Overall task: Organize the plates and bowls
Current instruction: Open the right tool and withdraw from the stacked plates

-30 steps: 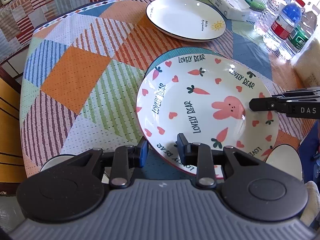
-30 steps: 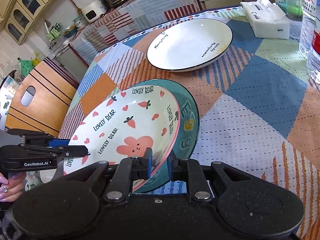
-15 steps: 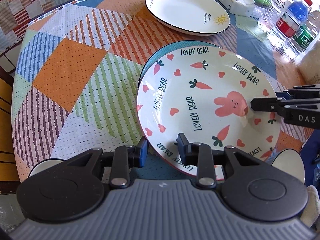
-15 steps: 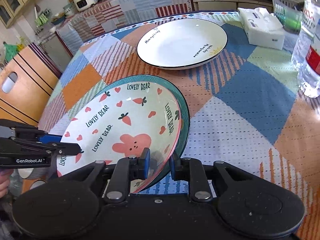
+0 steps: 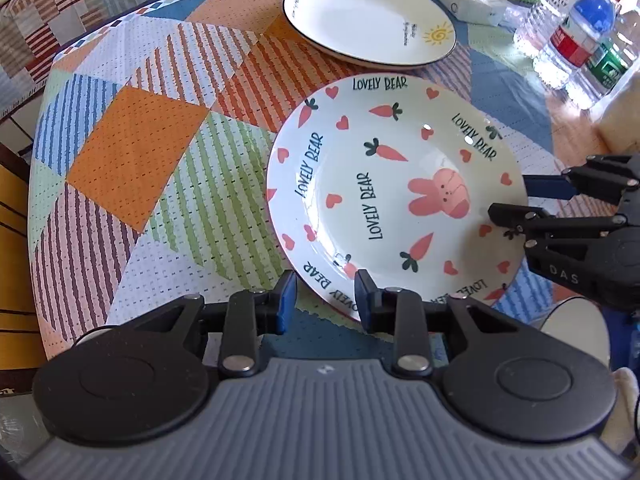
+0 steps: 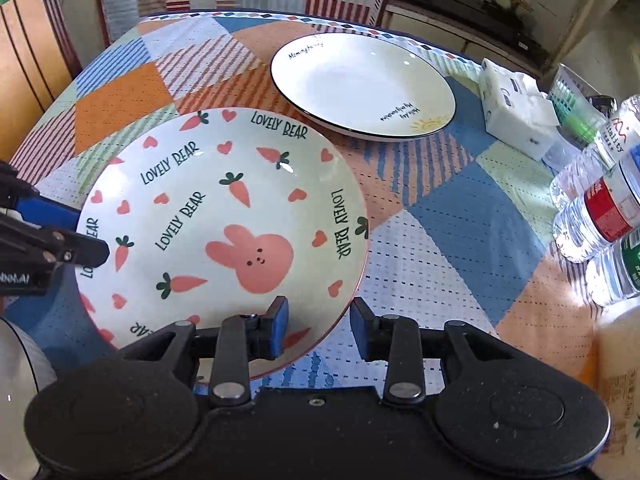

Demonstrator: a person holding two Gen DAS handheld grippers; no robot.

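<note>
A white bunny plate (image 5: pixel 376 200) printed with carrots, hearts and "LOVELY BEAR" lies low over the patchwork tablecloth. My left gripper (image 5: pixel 325 300) is shut on its near rim, one finger above the rim and one below. From the right wrist view, the same gripper (image 6: pixel 86 236) clamps the plate's left edge. My right gripper (image 6: pixel 320 326) straddles the bunny plate's (image 6: pixel 224 232) near rim. Its jaws are opening, and the pads stand clear of the rim. It shows at the plate's right edge in the left wrist view (image 5: pixel 508 202).
A white plate with a sun drawing (image 5: pixel 370 16) sits farther back on the table. A tissue pack (image 6: pixel 516 108), a green basket (image 6: pixel 576 108) and water bottles (image 6: pixel 600 208) crowd the far right. A white bowl (image 5: pixel 576 320) stands by the near edge.
The right gripper's jaws have spread off the bunny plate's rim and its wrist has rolled. The bunny plate has slid to cover the teal plate seen under it before. The left grip is unchanged.
</note>
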